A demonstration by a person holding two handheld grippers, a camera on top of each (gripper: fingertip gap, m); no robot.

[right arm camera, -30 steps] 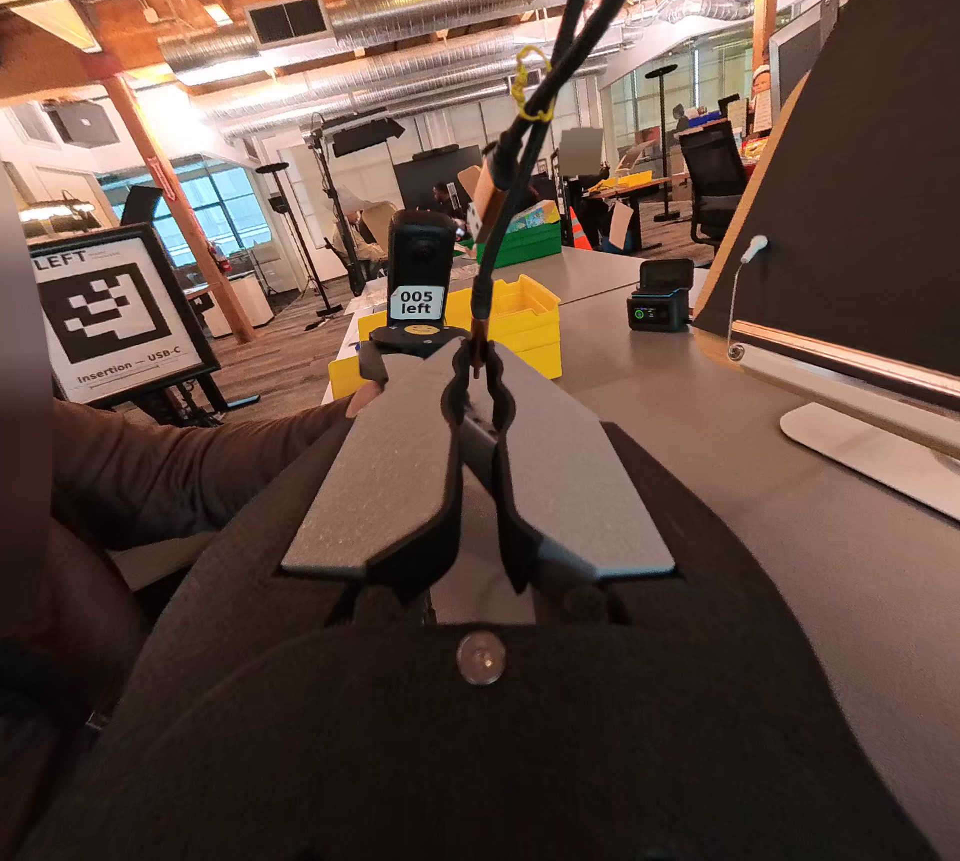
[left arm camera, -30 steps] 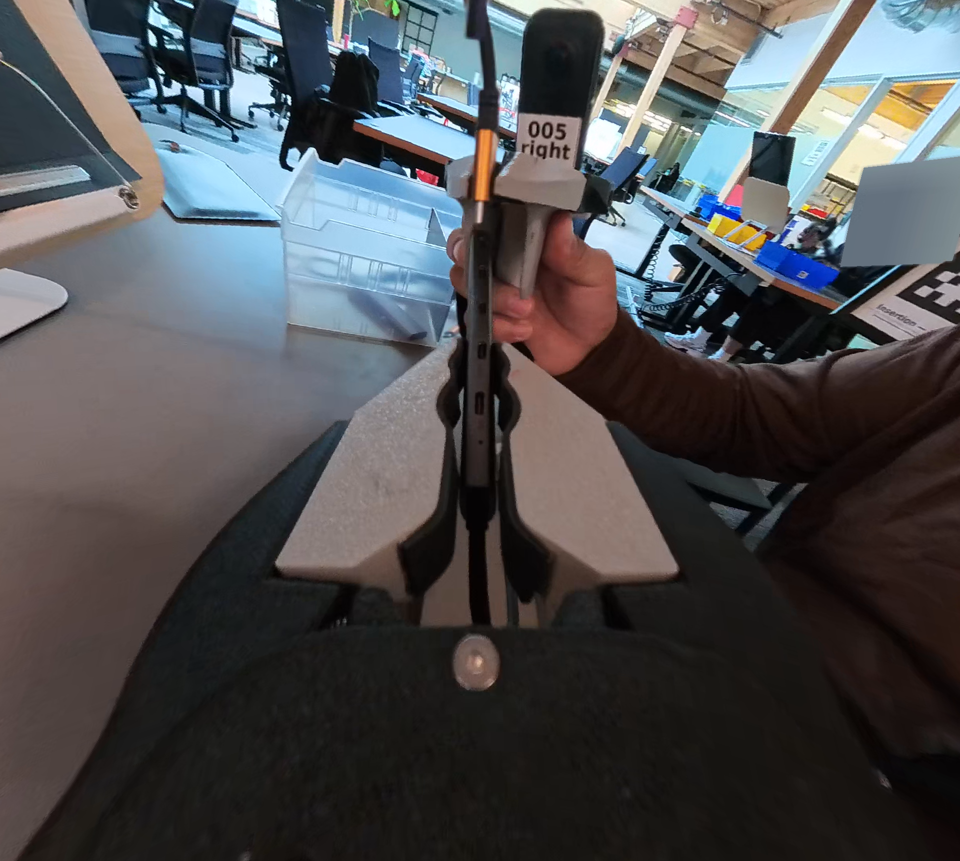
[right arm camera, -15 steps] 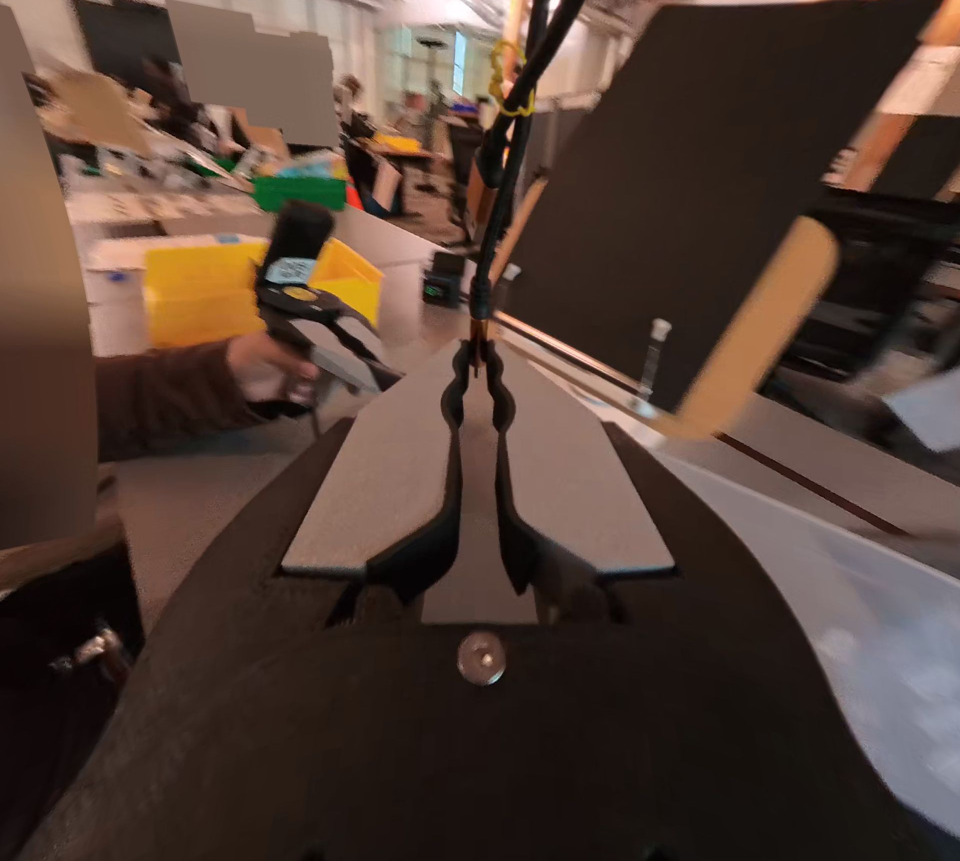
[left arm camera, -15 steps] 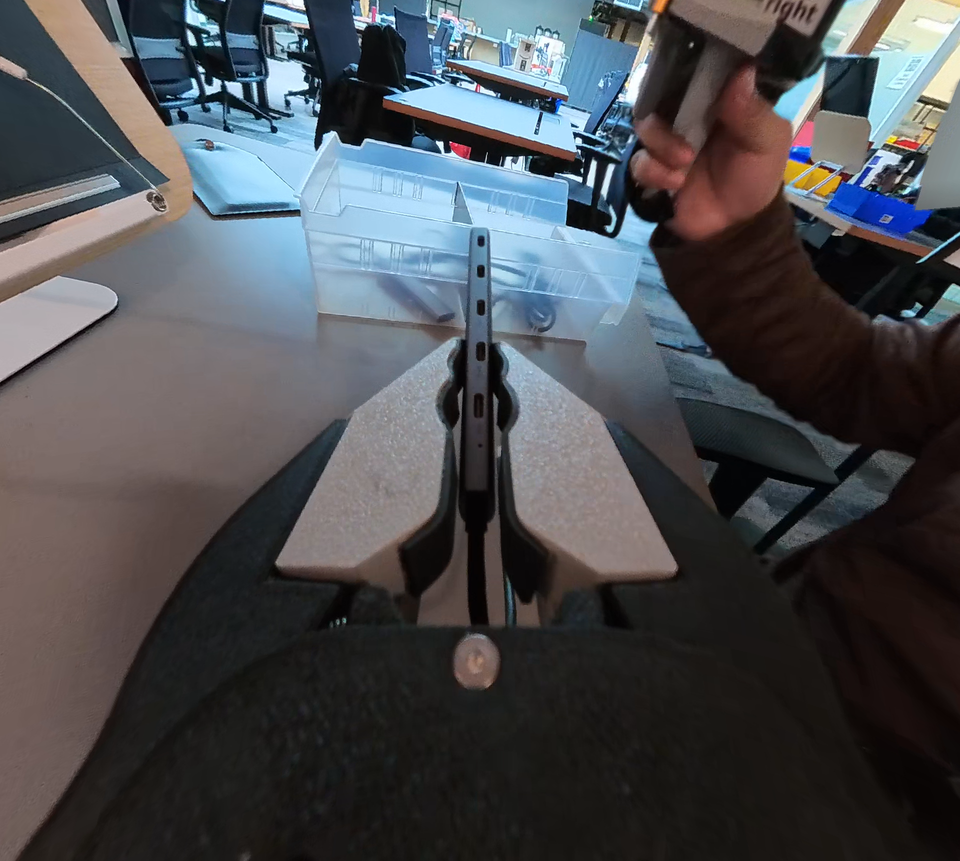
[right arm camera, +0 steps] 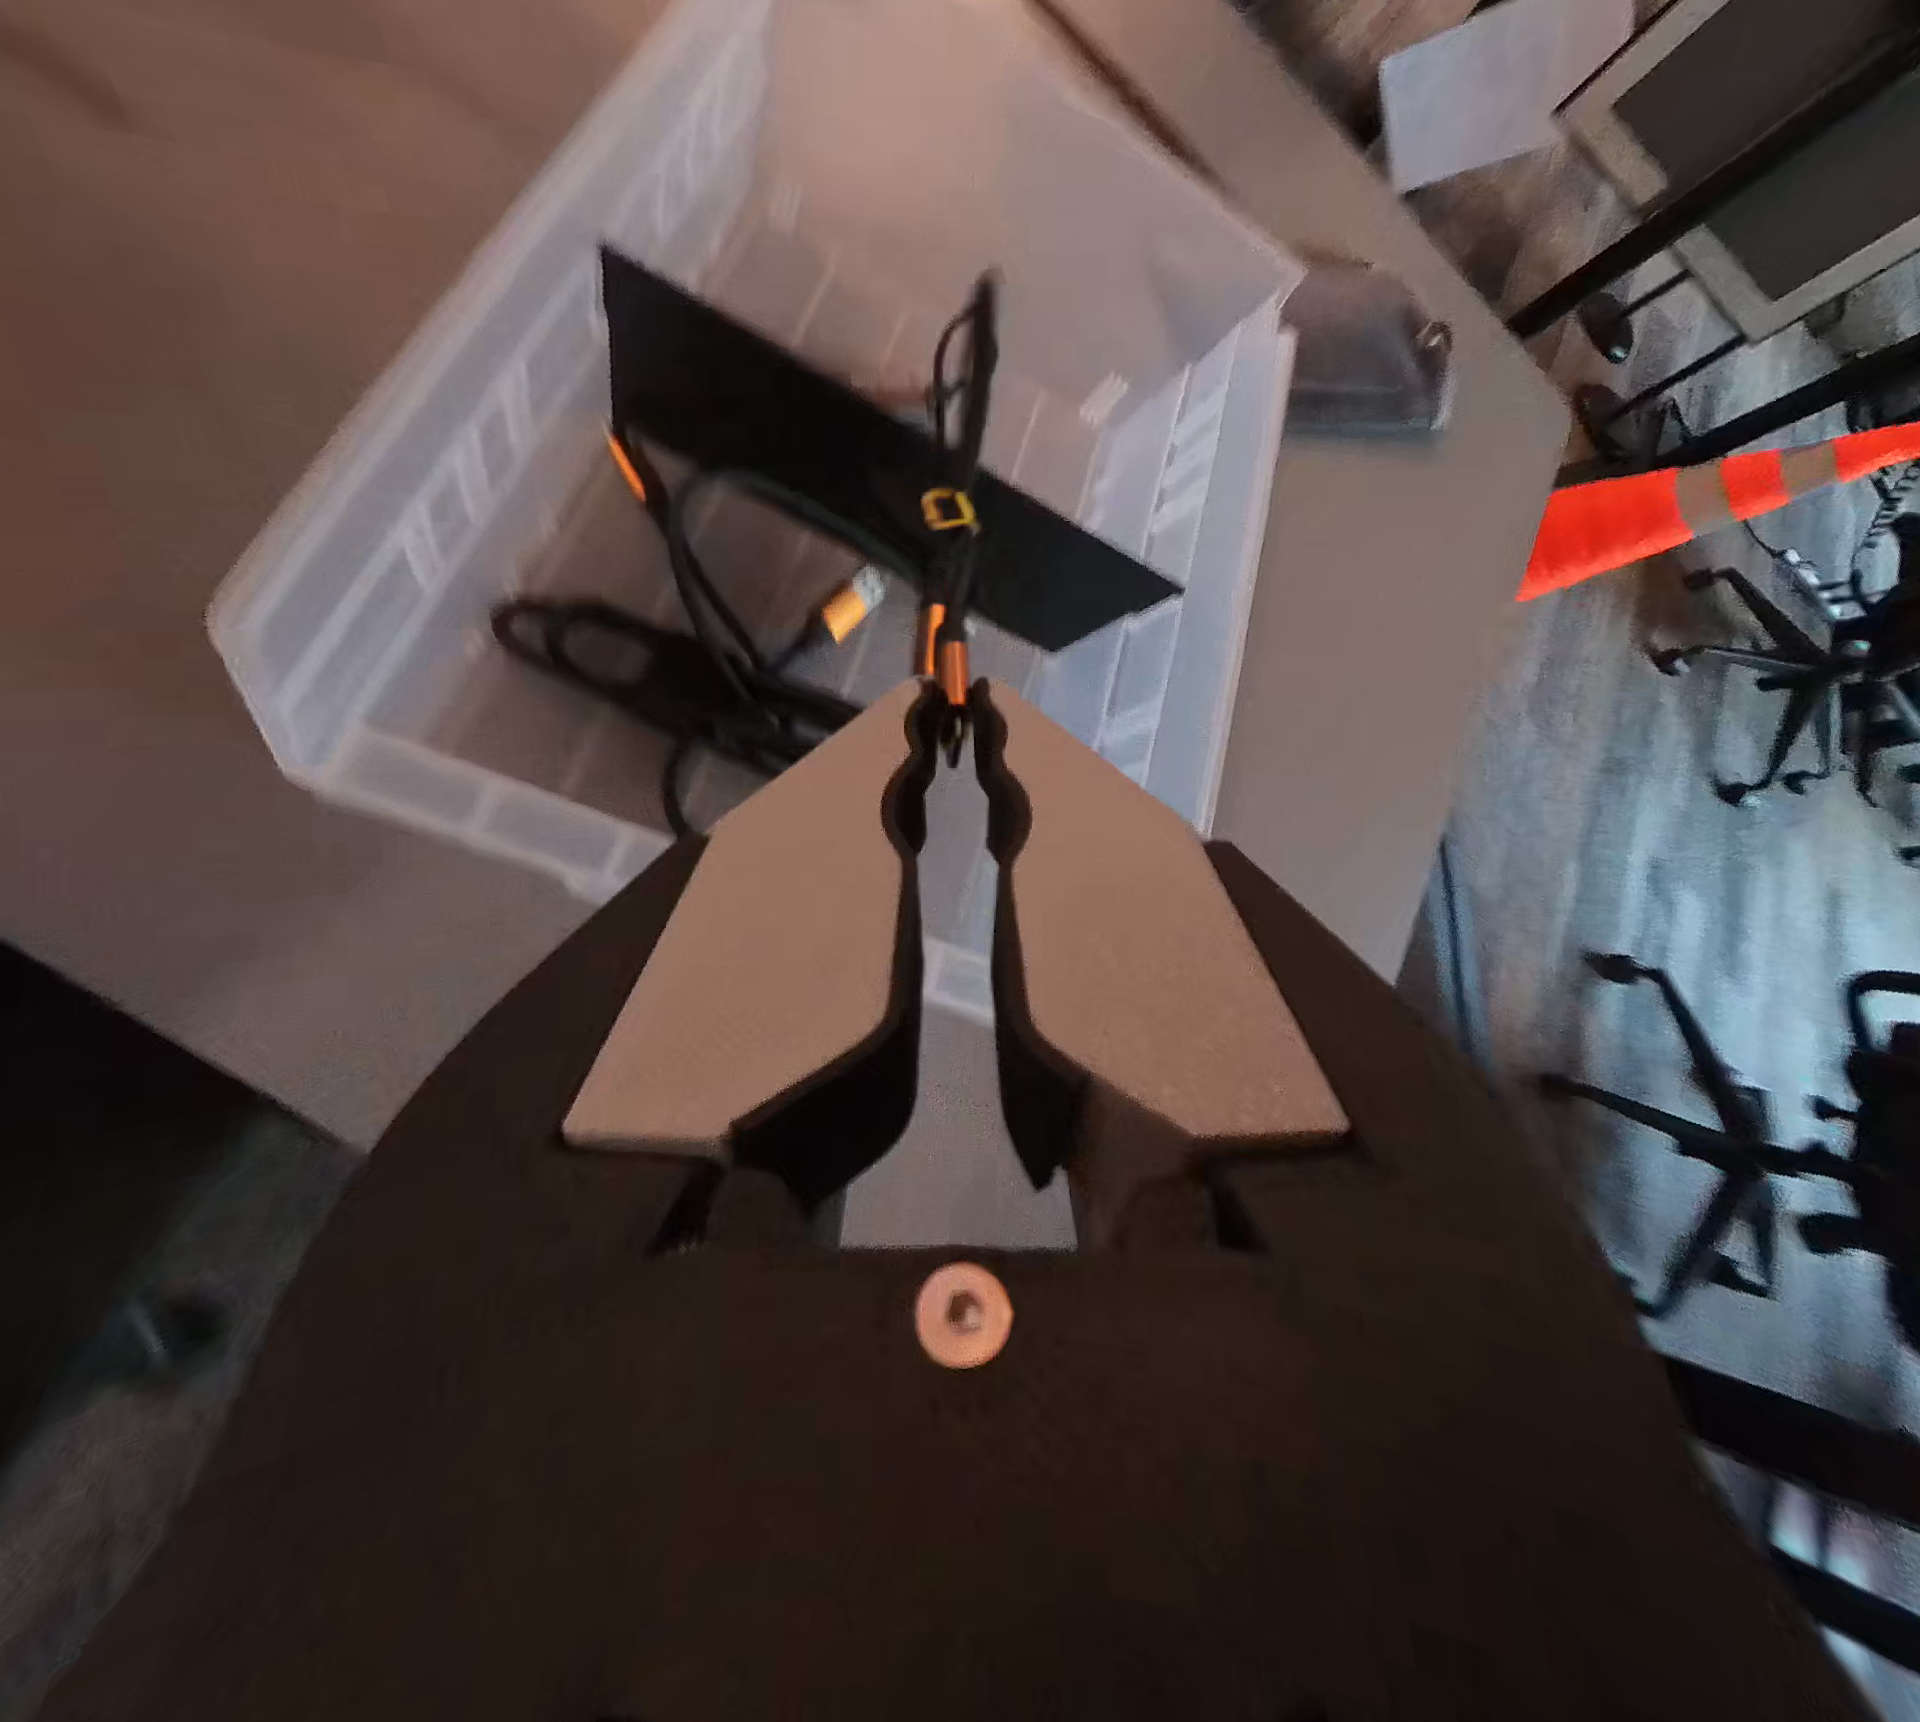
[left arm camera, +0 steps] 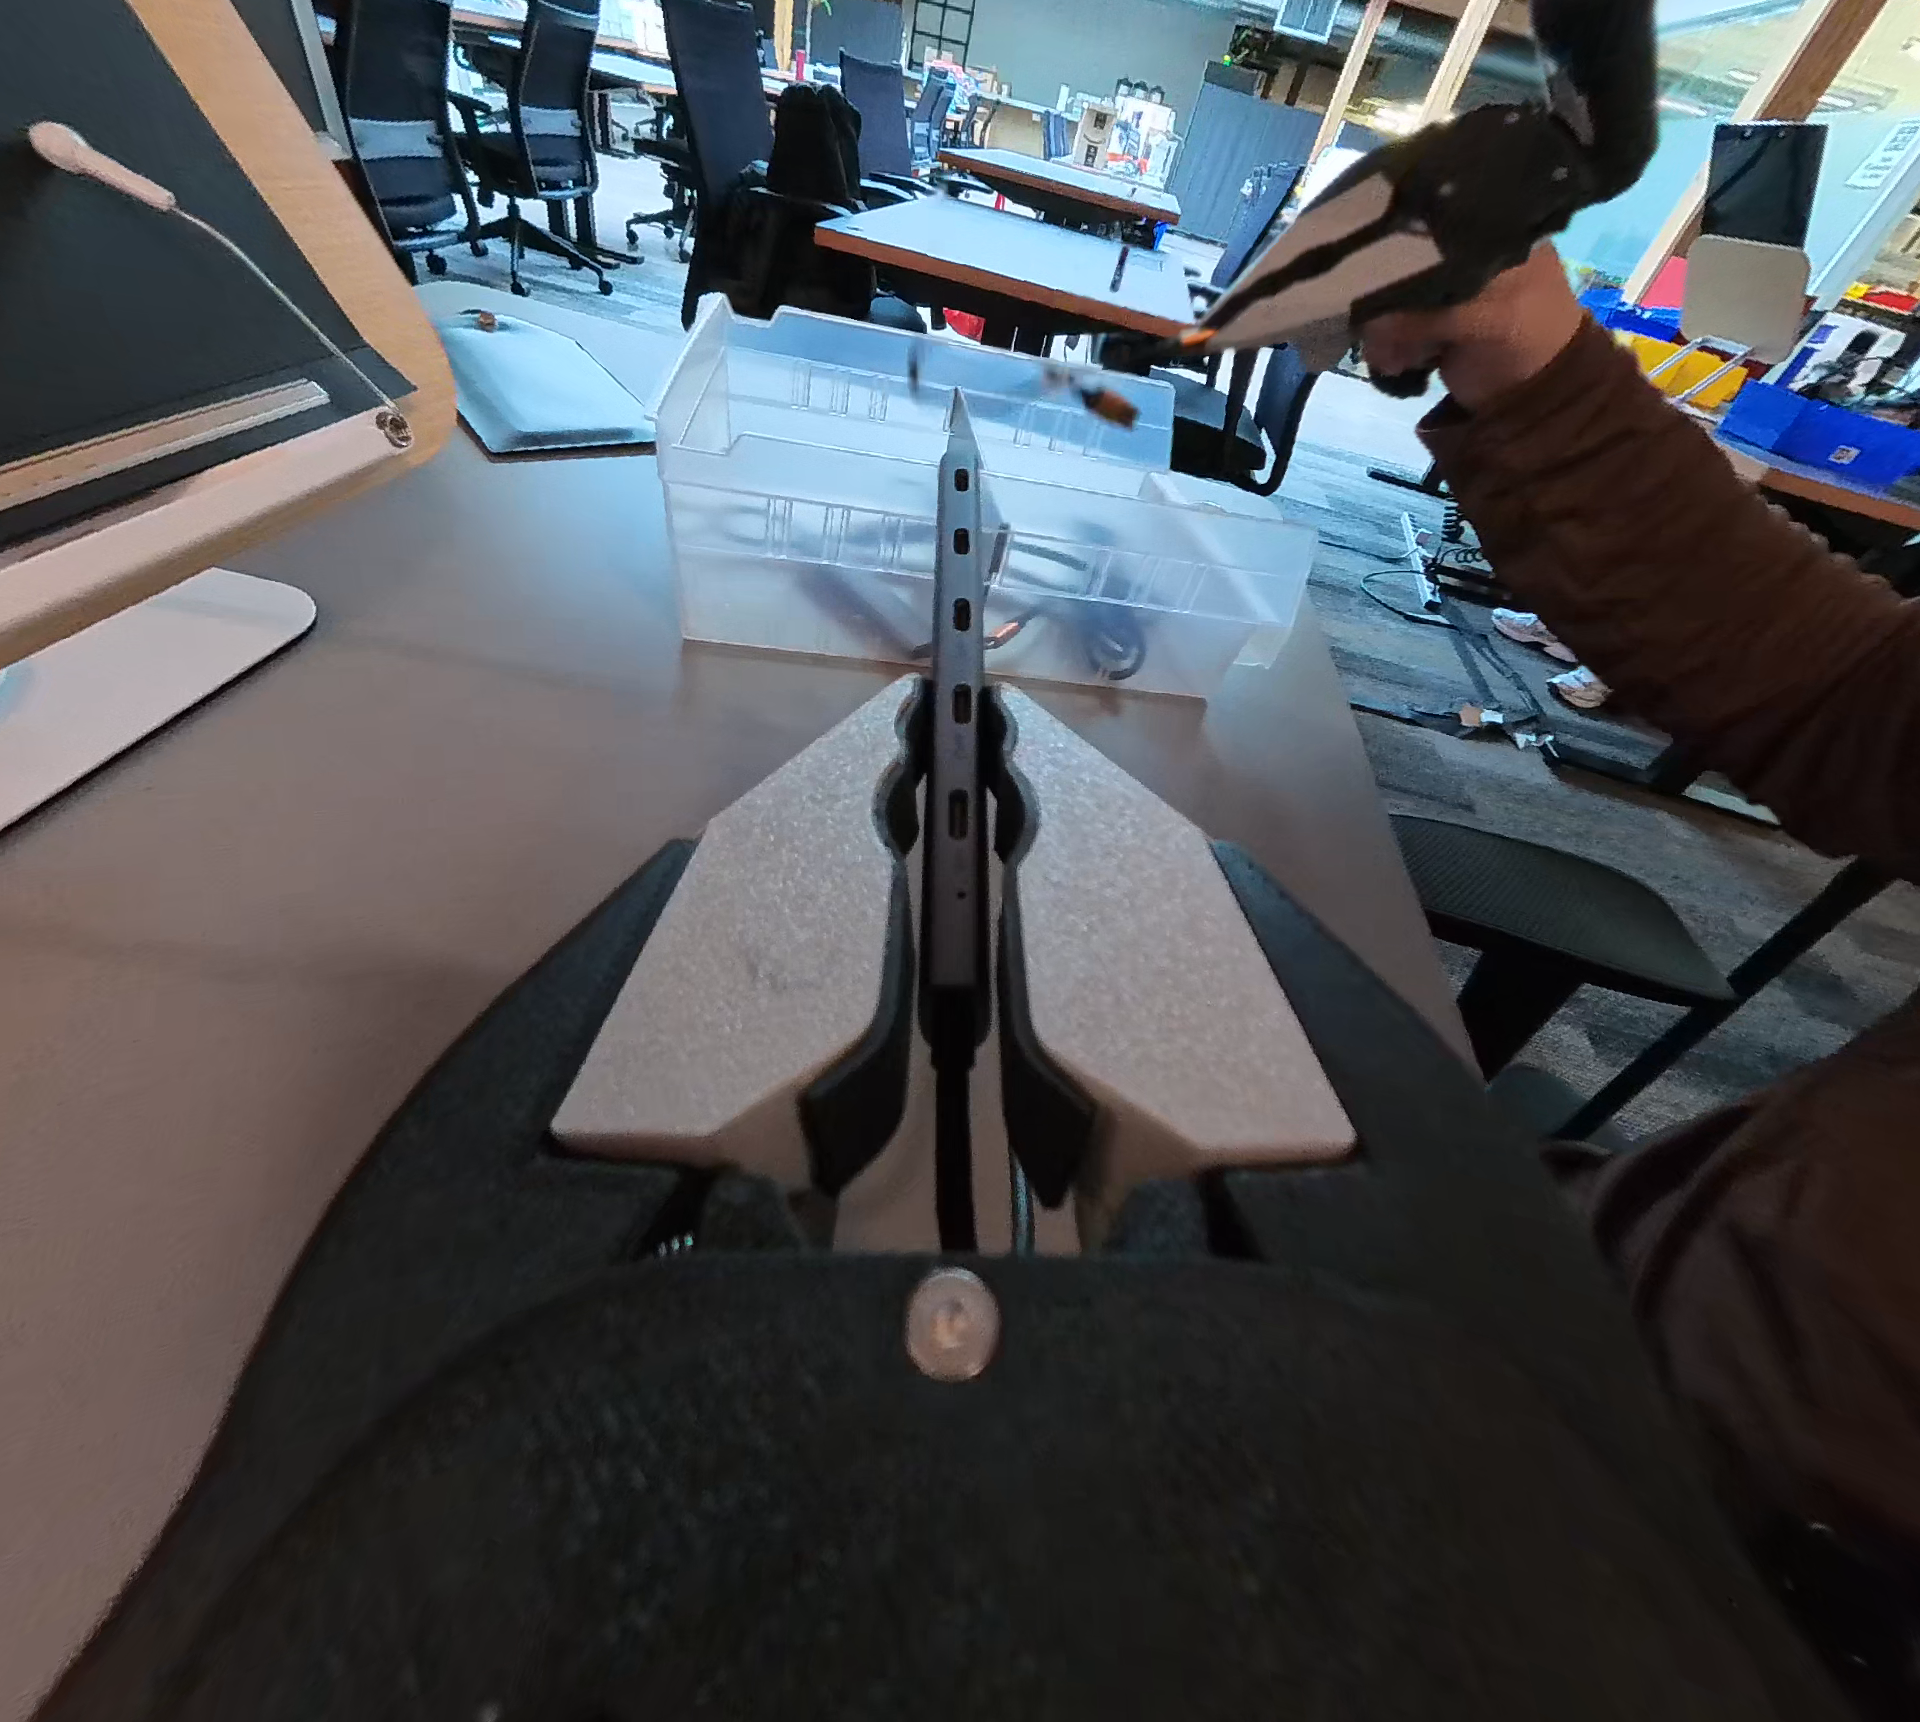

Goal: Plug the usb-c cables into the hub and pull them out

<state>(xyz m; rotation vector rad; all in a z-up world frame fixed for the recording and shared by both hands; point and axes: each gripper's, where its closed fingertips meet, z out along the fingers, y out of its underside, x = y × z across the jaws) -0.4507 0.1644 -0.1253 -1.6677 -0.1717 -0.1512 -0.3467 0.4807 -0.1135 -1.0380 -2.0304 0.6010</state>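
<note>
Open office beyond, grey bench (left arm camera: 416,737) bearing a clear bin (left arm camera: 831,467) of spare cables. Left tool (left arm camera: 958,737) clenched on the hub (left arm camera: 958,592), held edge-up with ports empty; right tool (right arm camera: 951,716) pinching a cable (right arm camera: 951,623) by its orange plug, above the bin. Pull-out seemingly done: next, likely dropping the cable into the bin by releasing.

Between the pale grey jaws sits a dark grey hub (left arm camera: 957,737); ahead, a clear bin (right arm camera: 488,550) holds black cables (right arm camera: 665,664) with seemingly orange plugs, on a brownish-grey tabletop (left arm camera: 416,789).
</note>
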